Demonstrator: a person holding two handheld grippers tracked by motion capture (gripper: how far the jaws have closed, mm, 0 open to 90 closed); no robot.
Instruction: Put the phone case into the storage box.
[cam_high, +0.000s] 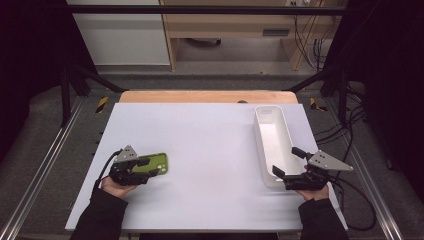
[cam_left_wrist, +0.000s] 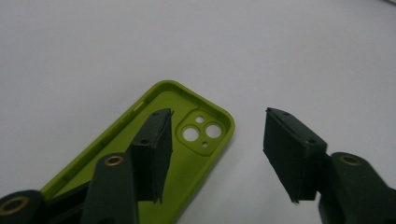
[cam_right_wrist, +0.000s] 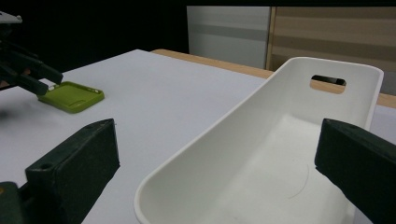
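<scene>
A lime-green phone case (cam_high: 159, 161) lies open side up on the white table sheet at the front left, its camera cut-out visible in the left gripper view. My left gripper (cam_high: 148, 167) is open low over it. One jaw hangs inside the case (cam_left_wrist: 196, 163) and the other stands over bare table beside its long edge. At the right stands a long, empty white bin (cam_high: 273, 137). My right gripper (cam_high: 288, 161) is open at the bin's near end, a jaw on either side of the bin (cam_right_wrist: 280, 154). The case (cam_right_wrist: 72, 95) and left gripper (cam_right_wrist: 28, 70) appear far off in the right gripper view.
The white sheet (cam_high: 210, 145) covers a wooden table whose far edge (cam_high: 207, 96) shows at the back. Metal frame rails run along both sides. Cables (cam_high: 360, 195) trail off the right edge. Wooden furniture stands beyond the table.
</scene>
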